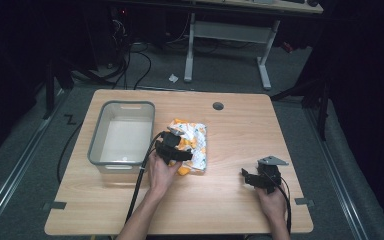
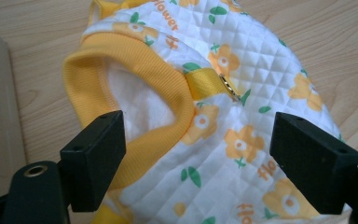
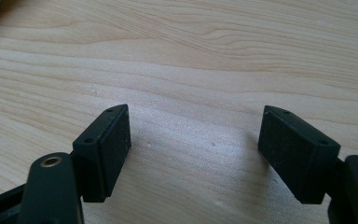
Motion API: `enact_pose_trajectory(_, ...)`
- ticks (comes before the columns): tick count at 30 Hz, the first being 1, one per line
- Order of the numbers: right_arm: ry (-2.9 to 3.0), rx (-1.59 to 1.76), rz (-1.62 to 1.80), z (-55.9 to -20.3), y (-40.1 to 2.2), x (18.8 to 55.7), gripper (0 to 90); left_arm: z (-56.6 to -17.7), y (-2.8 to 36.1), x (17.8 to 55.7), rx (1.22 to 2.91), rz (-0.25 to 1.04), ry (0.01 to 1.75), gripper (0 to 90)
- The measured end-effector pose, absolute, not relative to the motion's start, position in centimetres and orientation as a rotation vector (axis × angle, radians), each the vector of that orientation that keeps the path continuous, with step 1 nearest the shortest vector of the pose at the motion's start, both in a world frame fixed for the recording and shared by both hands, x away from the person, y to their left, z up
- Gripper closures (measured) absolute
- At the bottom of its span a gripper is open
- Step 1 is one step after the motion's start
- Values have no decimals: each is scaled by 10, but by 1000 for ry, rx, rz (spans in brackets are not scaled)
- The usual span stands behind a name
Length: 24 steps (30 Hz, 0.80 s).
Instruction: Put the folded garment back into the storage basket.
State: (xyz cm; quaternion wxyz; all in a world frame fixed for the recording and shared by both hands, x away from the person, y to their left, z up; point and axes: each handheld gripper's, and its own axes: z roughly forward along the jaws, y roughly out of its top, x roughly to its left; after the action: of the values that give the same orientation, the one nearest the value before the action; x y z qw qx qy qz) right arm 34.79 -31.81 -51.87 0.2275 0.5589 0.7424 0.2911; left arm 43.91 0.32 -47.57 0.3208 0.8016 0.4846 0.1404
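High view shows my left tool [image 1: 176, 149] sitting right over the near edge of the quilted garment [image 1: 194, 142], a small white piece printed with orange flowers and trimmed in yellow ribbing, lying on the counter [image 1: 240, 125] just beside the grey bin [image 1: 121, 134]. From the left tool the garment stretches straight ahead and a little to its right, its long axis running away from me toward the far edge of the counter, while the bin lies just off to the tool's left. In the left gripper view the left tool [image 2: 196, 154] is spread wide, its jaws standing either side of the cloth: the yellow ribbed opening [image 2: 135, 79] is beside the left-hand jaw and the quilted panel runs under the right-hand one. I cannot tell whether either jaw already touches the fabric; nothing is pinched yet. A small yellow strap with a metal clip [image 2: 228, 87] lies ahead, between the jaws. My right tool [image 1: 260, 177] rests well apart from the garment, off to its right and nearer me; in the right gripper view that tool [image 3: 193, 140] is also spread, with bare wood between its jaws. I judge the left tool is the one placed to take the cloth, and closing on the ribbed edge looks like the next move before any carry toward the bin.
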Motion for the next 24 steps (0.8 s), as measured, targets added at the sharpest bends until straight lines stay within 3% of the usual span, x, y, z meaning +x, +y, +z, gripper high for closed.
enact_pose_trajectory(12,2045,1539,803,-519,-318,348,256,-496,-10,466,2122,411,1395,197)
enact_pose_trajectory(20,2045,1539,804,-519,-318,348,256,-511,-11,476,2150,330,1425,191)
enact_pose_trajectory(24,2046,1538,803,-519,-318,348,256,-511,-10,476,2168,335,1383,258)
